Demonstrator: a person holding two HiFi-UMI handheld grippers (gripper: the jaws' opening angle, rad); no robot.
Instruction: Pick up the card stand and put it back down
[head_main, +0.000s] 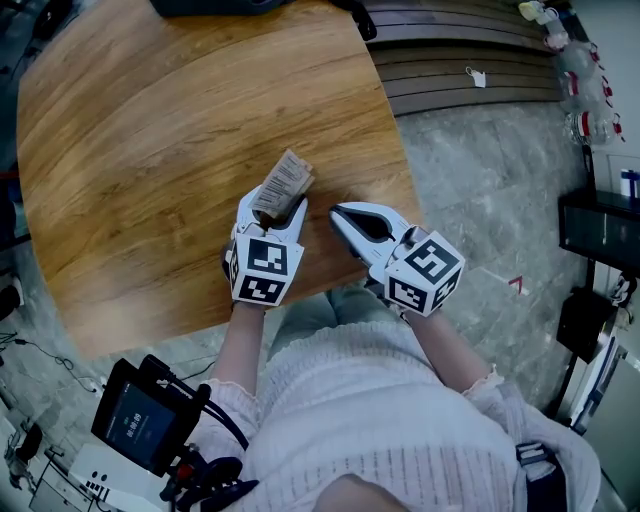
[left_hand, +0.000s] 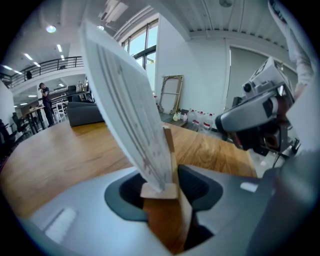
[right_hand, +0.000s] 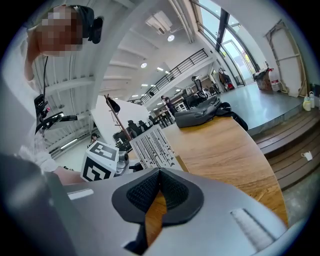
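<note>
Near the front edge of the brown wooden table (head_main: 150, 140), our left gripper (head_main: 275, 208) clamps the small wooden card stand (head_main: 285, 180) by its base, a white printed card (left_hand: 125, 100) leaning in its slot. Just beside it, we hold our right gripper (head_main: 337, 213), jaws closed together on nothing.

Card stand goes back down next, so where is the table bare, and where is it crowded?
Bare wood runs across the table from the left gripper to the left edge and up to the dark bundle at the far edge. It is crowded along the near edge, where the card stand and the right gripper sit close together.
</note>
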